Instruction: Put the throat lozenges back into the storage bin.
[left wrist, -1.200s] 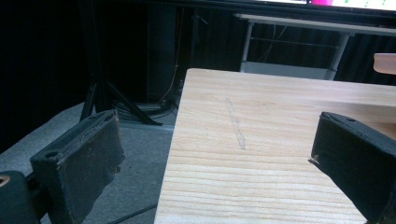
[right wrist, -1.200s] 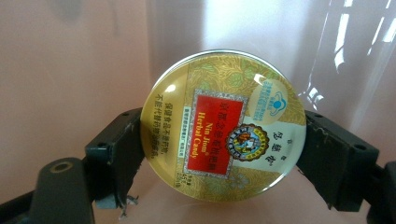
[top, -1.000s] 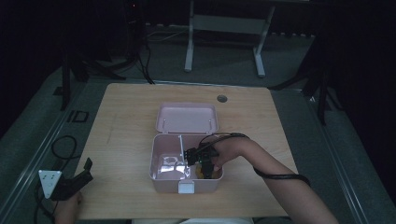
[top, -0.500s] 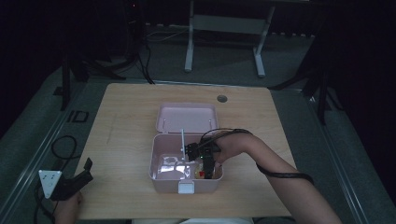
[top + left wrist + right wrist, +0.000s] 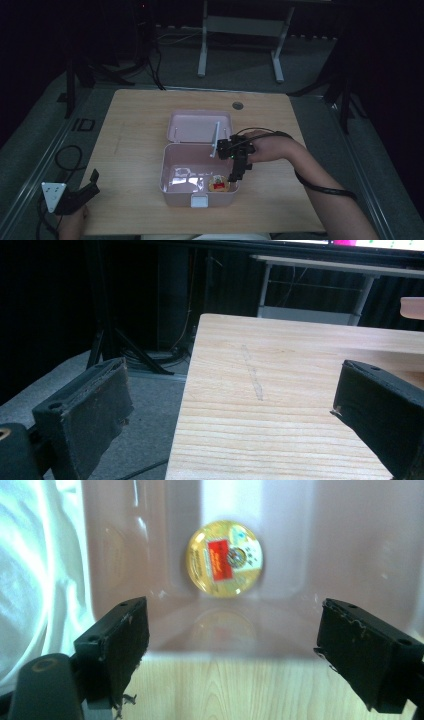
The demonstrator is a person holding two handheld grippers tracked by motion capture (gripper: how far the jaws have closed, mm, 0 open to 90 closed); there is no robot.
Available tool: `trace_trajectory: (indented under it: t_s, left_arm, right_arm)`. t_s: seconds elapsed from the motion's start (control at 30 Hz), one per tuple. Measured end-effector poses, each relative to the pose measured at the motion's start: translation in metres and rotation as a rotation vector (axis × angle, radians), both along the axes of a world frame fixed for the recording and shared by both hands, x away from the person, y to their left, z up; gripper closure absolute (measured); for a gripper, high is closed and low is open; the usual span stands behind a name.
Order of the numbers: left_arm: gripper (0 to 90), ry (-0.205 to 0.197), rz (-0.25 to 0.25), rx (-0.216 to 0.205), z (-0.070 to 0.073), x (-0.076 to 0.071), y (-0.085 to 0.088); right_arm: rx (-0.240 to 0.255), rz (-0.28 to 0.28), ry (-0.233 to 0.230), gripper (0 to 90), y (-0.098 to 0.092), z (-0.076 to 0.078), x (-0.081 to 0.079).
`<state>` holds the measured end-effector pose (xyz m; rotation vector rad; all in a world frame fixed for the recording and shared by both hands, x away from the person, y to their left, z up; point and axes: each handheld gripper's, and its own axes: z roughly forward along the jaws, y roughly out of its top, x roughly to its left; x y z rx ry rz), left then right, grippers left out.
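Pink box [image 5: 172, 175] sits mid-table [image 5: 135, 115], lid [image 5: 197, 126] flipped open flat behind it, far side from the person. Box long axis runs left-right across the table; white latch [image 5: 199, 201] on the near wall faces the person.

Round gold tin [image 5: 219, 184] lies flat on the box floor, at the box's near right corner, close to the near wall and the right wall. Round, so no long axis; flat face up, red label [image 5: 219, 560] on top. In the right gripper view the label runs slightly tilted across the face, and the tin is apart from both jaws, beyond them, lined up with the gap. A faint reflection of the tin shows on the box wall below it.

Right gripper [image 5: 237, 172] hangs at the box's right rim, just above and beside the tin, jaws pointing down toward the box's near right corner; jaws spread wide, nothing between them. Right hand [image 5: 265, 148] comes in from the box's right.

Left gripper [image 5: 84, 192] is well left of the box, at the table's near left edge, off the wood partly; jaws wide apart, empty, aimed across the bare tabletop toward the far side.

White cloth [image 5: 40, 565] shows left of the box in the right gripper view.
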<state>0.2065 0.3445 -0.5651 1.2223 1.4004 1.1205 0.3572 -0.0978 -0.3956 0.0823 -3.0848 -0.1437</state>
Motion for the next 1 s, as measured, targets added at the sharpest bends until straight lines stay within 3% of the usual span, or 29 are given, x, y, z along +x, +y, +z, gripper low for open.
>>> trace_trajectory:
  t_s: [0.27, 0.5, 0.8, 1.0]
  left_arm:
    - [2.5, 0.001, 0.001, 0.000, 0.000, 0.000, 0.000]
    - [2.5, 0.002, 0.002, 0.001, 0.000, 0.000, 0.000]
    - [2.5, 0.001, 0.001, 0.000, 0.000, 0.000, 0.000]
    - [2.5, 0.001, 0.000, 0.000, 0.000, 0.000, 0.000]
  right_arm:
    - [0.078, -0.075, -0.027, 13.2, -0.045, 0.014, 0.008]
    - [0.107, -0.129, -0.041, 13.0, -0.078, 0.006, 0.014]
    - [0.186, -0.230, -0.066, 12.6, -0.117, -0.039, 0.027]
    - [0.318, -0.328, -0.121, 12.7, -0.138, -0.067, 0.034]
